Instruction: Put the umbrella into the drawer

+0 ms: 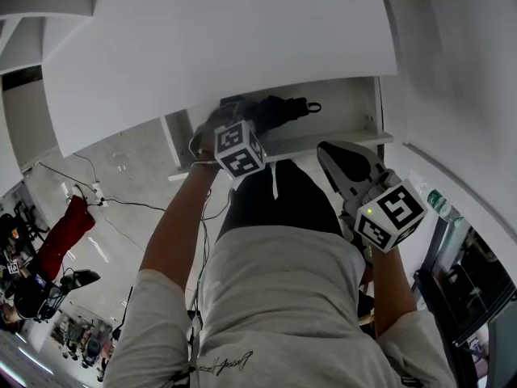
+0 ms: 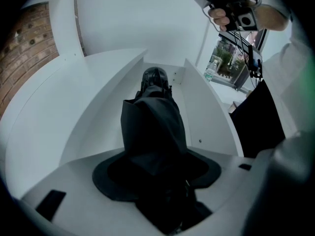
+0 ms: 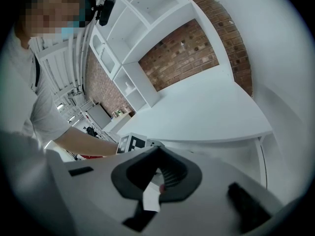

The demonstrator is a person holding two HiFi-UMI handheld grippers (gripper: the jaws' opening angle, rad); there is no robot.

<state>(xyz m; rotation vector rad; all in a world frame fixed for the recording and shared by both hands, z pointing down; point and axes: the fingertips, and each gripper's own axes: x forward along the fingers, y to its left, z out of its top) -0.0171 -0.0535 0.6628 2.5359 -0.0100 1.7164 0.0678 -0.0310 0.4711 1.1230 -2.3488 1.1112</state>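
Note:
A folded black umbrella [image 1: 279,110] lies lengthwise in the open white drawer [image 1: 339,141] under the cabinet top. My left gripper [image 1: 240,113] points steeply down into the drawer's left part and is shut on the umbrella's near end. In the left gripper view the black fabric [image 2: 152,127] fills the jaws [image 2: 157,181] and runs away between the drawer walls [image 2: 206,117]. My right gripper [image 1: 331,158] hangs in front of the drawer's right part, shut, with nothing in it; its tips meet in its own view [image 3: 157,154]. It also shows at the top of the left gripper view [image 2: 229,6].
The white cabinet top [image 1: 218,47] overhangs the drawer. A plastic bottle [image 1: 437,201] stands at the right. A red object [image 1: 60,237] and cables lie on the floor at the left. White shelves [image 3: 133,28] and a brick wall [image 3: 182,53] stand beyond.

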